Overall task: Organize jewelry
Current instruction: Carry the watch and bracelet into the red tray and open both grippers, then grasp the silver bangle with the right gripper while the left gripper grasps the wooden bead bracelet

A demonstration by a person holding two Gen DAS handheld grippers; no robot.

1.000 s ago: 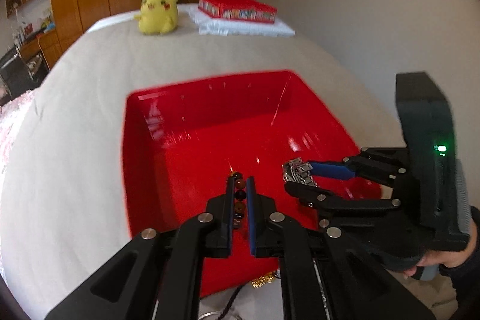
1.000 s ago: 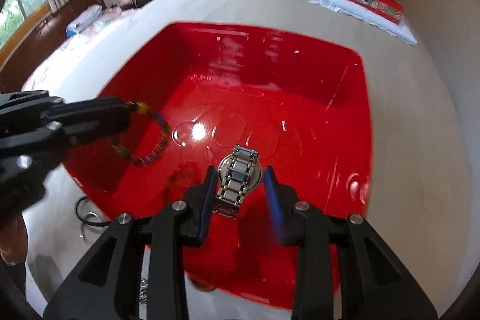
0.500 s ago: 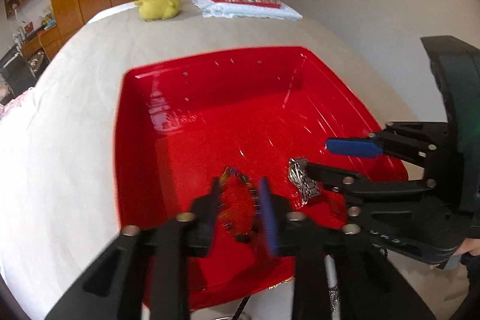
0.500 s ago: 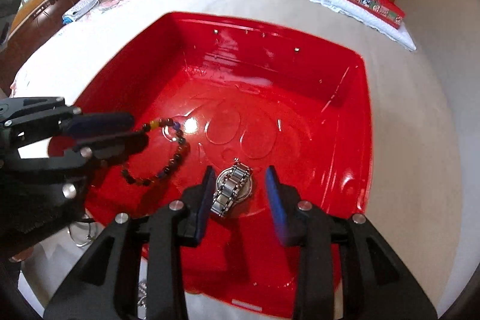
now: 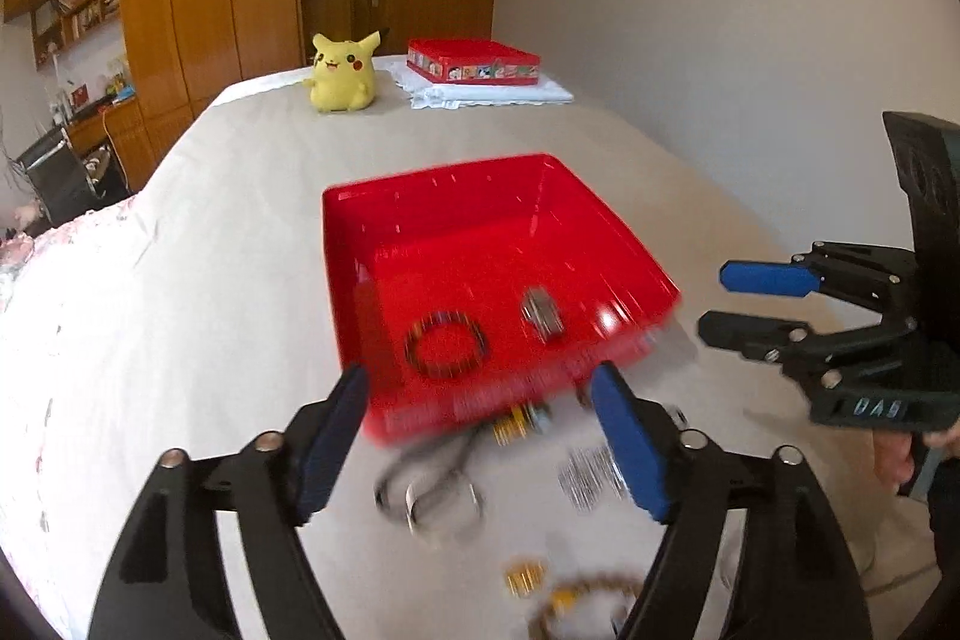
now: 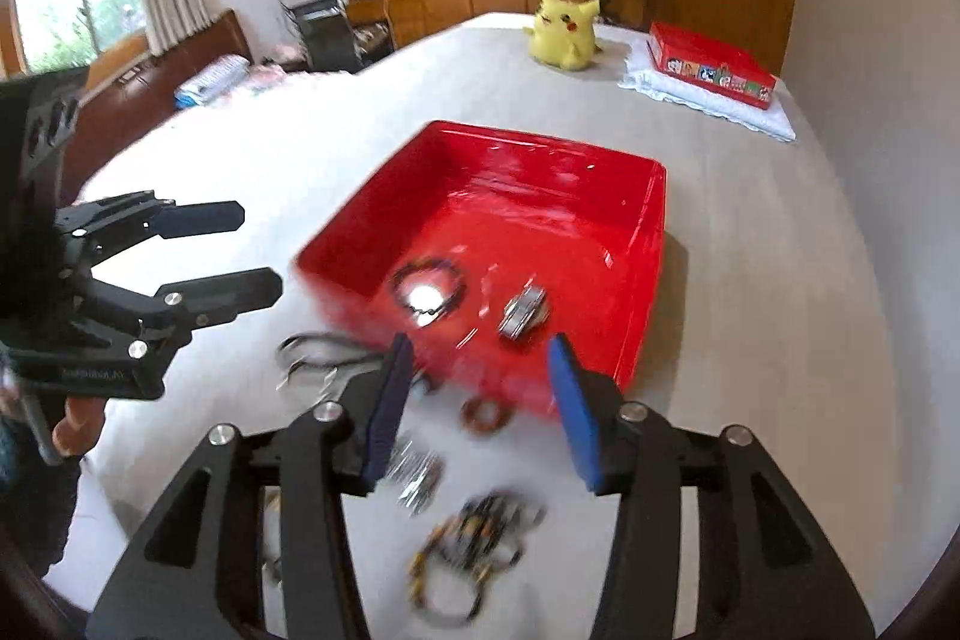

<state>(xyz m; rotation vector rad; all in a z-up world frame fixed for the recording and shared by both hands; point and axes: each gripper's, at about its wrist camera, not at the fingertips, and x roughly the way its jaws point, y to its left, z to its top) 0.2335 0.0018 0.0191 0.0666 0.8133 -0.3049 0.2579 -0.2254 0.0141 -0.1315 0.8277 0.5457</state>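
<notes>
**Two pieces in the tray, more waiting on the bed**

A beaded bracelet and a metal-link watch lie side by side on the floor of the red tray, apart from each other and touched by neither tool. The tray sits on a bed covered in a pale sheet.

Both tools hang above the near side of the tray, on the person's side. The left gripper has its fingers spreading apart with nothing between them. The right gripper is opening too, its fingers also bare. A hand shows at the edge of the right view, wrapped around the left tool's handle.

So one drop-off looks finished and the next pick-up has not begun. Between the tray's near wall and the grippers the rest of the jewelry lies scattered on the sheet: a dark cord with a ring, a silvery chain piece, small gold bits, a brown ring close against the tray, and a tangle of beaded strands. Motion blur smears most of these, so their exact shapes cannot be told.

The next move probably calls for lowering each gripper onto one loose piece and closing on a thick part of it. The tangle may lift as a clump, and thin chain on soft bedding could slip between the fingers.
</notes>
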